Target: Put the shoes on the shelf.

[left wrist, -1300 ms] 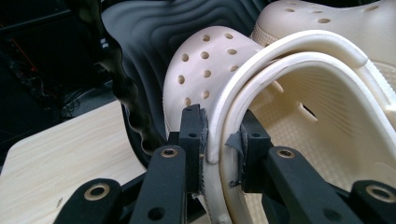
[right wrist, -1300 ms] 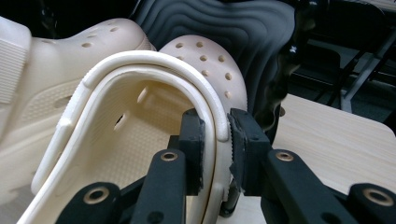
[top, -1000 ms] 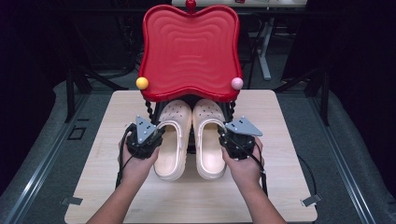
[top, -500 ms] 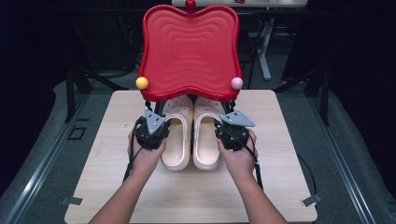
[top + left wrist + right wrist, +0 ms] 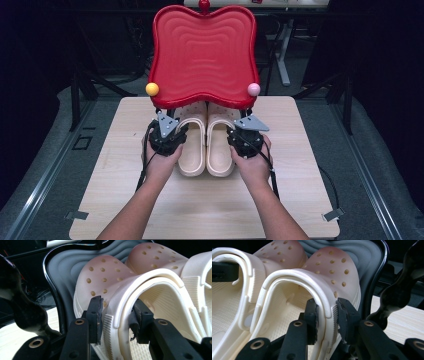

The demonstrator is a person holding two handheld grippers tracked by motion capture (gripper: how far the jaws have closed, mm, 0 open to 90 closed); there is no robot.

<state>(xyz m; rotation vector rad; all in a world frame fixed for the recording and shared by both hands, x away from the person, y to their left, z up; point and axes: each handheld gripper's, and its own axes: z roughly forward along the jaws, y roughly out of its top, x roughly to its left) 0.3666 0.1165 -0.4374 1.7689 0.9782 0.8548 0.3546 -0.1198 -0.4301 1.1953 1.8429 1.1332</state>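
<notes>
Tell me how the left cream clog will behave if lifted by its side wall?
Probably light: the clog looks like moulded foam with holes. Its thin side wall may flex when pinched. The ribbed strip there should limit slipping.

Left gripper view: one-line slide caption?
Left gripper straddles the outer wall of a cream perforated foam clog, jaws just opening.

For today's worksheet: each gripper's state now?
Left gripper: open, just opening, astride wall of left clog.
Right gripper: open, just opening, astride wall of right clog.
</notes>
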